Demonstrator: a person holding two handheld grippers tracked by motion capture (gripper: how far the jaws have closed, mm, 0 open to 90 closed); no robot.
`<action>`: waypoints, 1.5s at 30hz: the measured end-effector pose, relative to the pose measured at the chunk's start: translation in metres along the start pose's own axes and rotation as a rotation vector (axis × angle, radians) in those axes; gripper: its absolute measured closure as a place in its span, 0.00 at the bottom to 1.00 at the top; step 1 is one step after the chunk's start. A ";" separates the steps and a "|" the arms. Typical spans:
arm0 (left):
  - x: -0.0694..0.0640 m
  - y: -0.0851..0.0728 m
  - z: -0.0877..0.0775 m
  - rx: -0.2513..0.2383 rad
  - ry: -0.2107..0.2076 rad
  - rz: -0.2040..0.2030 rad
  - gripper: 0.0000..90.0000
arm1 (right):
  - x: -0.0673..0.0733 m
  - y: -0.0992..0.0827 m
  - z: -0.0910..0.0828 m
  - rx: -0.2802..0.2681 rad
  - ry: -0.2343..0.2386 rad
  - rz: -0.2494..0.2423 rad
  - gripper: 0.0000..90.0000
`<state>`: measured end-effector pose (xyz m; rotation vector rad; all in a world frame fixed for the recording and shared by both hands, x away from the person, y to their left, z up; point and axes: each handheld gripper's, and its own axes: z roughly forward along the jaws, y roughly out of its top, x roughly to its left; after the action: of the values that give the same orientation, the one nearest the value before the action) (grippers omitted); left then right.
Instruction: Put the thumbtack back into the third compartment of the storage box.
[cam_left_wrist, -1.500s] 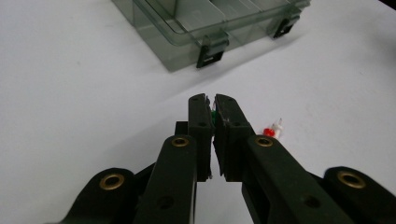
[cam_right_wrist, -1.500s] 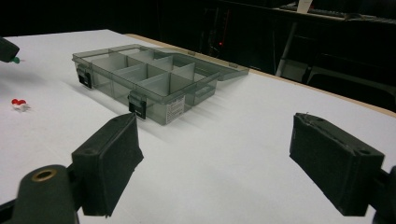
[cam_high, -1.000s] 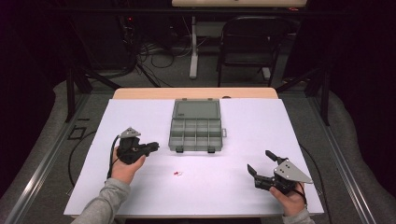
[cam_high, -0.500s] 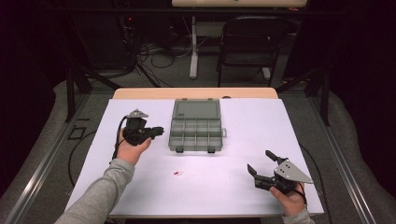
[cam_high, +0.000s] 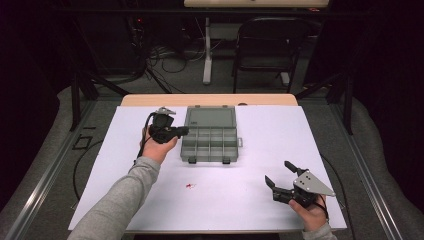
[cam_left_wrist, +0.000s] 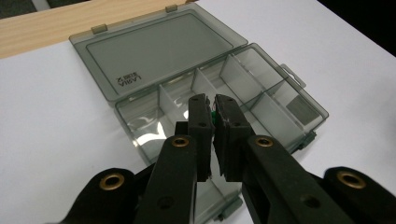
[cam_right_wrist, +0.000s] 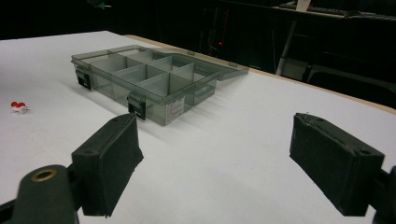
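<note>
over the left edge of the open smoky-grey plastic compartment box (cam_left_wrist: 205, 88) hangs the left hand-held gripper (cam_left_wrist: 213, 105), clenched on a tiny green piece (cam_left_wrist: 213, 113); empty compartments lie directly below and ahead.

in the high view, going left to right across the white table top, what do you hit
left gripper → open compartment box → right gripper. The small red piece lies nearer the person, below the box's left edge, so its place in the order is unclear.
</note>
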<state>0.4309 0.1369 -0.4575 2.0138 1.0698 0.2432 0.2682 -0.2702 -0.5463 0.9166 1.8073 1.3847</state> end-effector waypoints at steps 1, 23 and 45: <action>-0.001 0.002 0.003 0.002 0.000 0.002 0.95 | 0.000 0.000 0.000 0.004 0.000 -0.001 0.17; -0.014 0.013 0.064 0.044 0.011 -0.003 0.95 | 0.000 0.000 0.001 0.002 0.007 -0.010 0.17; -0.034 0.007 0.109 0.082 0.009 0.018 0.95 | 0.000 0.000 0.001 0.002 0.013 -0.014 0.17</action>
<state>0.4687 0.0464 -0.5159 2.0976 1.0833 0.2210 0.2692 -0.2699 -0.5467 0.8968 1.8215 1.3831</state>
